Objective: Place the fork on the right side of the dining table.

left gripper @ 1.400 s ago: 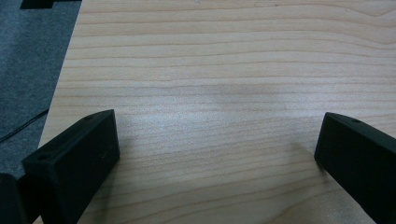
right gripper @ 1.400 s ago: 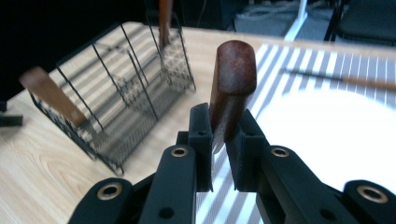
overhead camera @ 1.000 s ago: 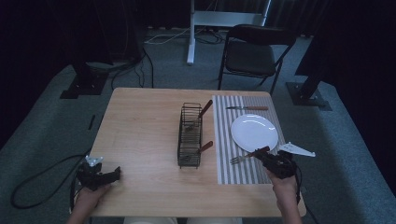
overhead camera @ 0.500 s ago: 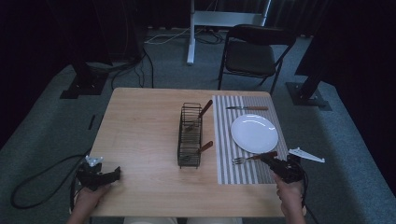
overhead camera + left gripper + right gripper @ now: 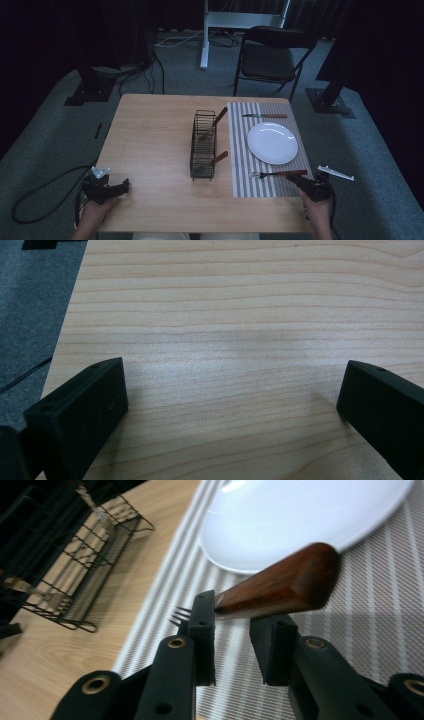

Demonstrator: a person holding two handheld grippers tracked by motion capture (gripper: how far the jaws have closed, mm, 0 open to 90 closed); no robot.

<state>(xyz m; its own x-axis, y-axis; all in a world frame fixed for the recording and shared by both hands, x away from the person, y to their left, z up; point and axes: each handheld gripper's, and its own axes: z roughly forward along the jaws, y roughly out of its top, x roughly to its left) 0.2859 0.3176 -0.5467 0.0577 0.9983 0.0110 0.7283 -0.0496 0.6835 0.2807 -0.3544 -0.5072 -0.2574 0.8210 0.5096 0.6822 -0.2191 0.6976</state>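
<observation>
A fork [image 5: 277,174] with a brown wooden handle lies low over the front of the striped placemat [image 5: 240,150], tines pointing left. My right gripper [image 5: 302,179] is at the table's front right corner, shut on the handle's end. In the right gripper view the handle [image 5: 280,587] sits between the two jaws of that gripper [image 5: 232,615], with the tines beyond them. A white plate [image 5: 272,142] rests on the mat just behind the fork. My left gripper [image 5: 122,186] stands open at the front left edge, with bare wood between its jaws [image 5: 235,390].
A black wire rack [image 5: 203,145] stands mid-table with two wooden-handled utensils in it. A knife [image 5: 265,116] lies at the mat's far end. A black chair [image 5: 270,55] stands behind the table. A cable trails on the floor at the left.
My right gripper has drawn back toward the front right corner and sunk lower, the fork following slightly. The left gripper has not moved.
</observation>
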